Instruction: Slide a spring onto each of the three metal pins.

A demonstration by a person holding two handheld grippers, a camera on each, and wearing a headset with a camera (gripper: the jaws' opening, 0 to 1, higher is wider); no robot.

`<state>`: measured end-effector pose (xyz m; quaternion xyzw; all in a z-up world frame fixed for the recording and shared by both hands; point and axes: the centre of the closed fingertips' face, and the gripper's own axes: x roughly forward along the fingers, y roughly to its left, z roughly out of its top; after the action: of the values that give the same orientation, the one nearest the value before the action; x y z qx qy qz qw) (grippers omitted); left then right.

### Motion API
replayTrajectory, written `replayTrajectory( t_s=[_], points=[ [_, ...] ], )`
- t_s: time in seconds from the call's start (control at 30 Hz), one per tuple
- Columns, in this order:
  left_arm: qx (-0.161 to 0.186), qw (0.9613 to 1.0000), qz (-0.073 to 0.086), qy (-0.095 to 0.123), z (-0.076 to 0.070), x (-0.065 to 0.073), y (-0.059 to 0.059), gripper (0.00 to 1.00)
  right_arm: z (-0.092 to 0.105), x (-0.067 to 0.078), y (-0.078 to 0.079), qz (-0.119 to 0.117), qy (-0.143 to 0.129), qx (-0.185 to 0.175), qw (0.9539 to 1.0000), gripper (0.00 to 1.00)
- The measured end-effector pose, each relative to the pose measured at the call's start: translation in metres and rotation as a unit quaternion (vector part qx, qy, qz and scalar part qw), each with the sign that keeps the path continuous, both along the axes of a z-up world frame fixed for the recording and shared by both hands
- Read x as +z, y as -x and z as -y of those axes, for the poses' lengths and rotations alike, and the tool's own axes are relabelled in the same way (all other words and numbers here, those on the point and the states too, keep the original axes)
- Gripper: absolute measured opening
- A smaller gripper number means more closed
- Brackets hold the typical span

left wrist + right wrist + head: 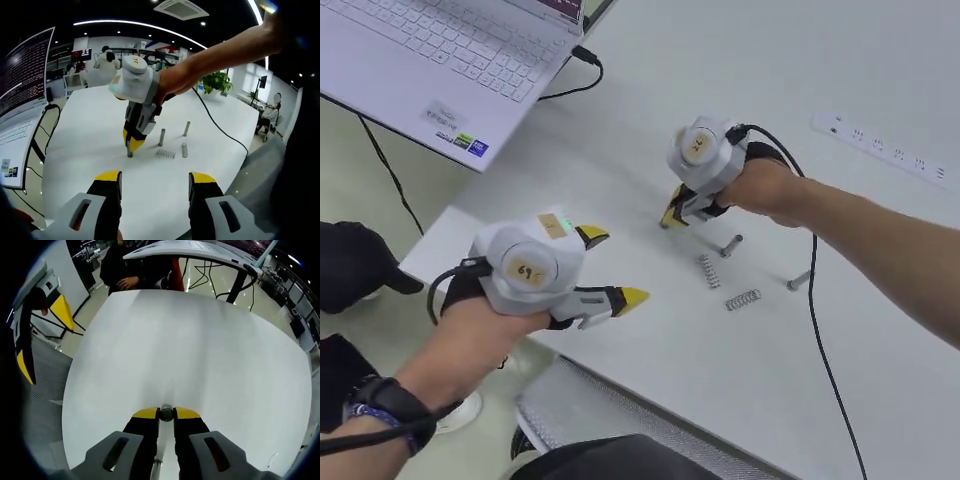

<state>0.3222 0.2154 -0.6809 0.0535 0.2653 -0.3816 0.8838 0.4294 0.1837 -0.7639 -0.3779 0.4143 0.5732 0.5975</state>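
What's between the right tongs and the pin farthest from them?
One upright bare pin, seen in the head view between the right tongs and the far pin; two loose springs lie beside that line.

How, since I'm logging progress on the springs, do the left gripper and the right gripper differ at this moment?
The left gripper is open with nothing between its jaws, while the right gripper is shut on a spring. The left gripper points across the table from near its edge, while the right gripper points down with its tip at the tabletop. Both have white bodies and yellow fingertips.
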Motion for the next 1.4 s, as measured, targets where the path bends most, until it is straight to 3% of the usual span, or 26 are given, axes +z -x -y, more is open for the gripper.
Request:
replayTrajectory(
  t_s=[0.27,0.37,0.43,0.6,1.33,1.4],
  points=[
    [0.001,1.0,0.001,0.001,0.0,0.001,-0.002,0.49,0.002,0.0,0.0,0.001,0.003,0.002,1.0,0.1],
    [-0.003,1.0,0.0,0.001,0.002,0.001,-0.002,0.49,0.006,0.001,0.005,-0.009,0.009,0.007,0.9999,0.16],
    [-0.005,1.0,-0.003,0.003,0.004,-0.001,-0.001,0.49,0.01,0.002,0.003,0.001,0.011,0.014,0.9998,0.2],
    [-0.011,0.9999,-0.002,-0.001,0.007,0.0,-0.001,0.49,0.018,0.002,0.0,0.002,0.011,-0.004,0.9999,0.25],
    [-0.013,0.9999,0.009,-0.002,0.016,0.011,0.001,0.49,0.036,0.04,0.003,0.04,-0.023,-0.048,0.9978,0.32],
    [-0.011,0.9999,0.01,-0.002,0.017,0.013,0.001,0.49,0.038,0.039,0.001,0.045,-0.026,-0.048,0.9975,0.33]
  ],
)
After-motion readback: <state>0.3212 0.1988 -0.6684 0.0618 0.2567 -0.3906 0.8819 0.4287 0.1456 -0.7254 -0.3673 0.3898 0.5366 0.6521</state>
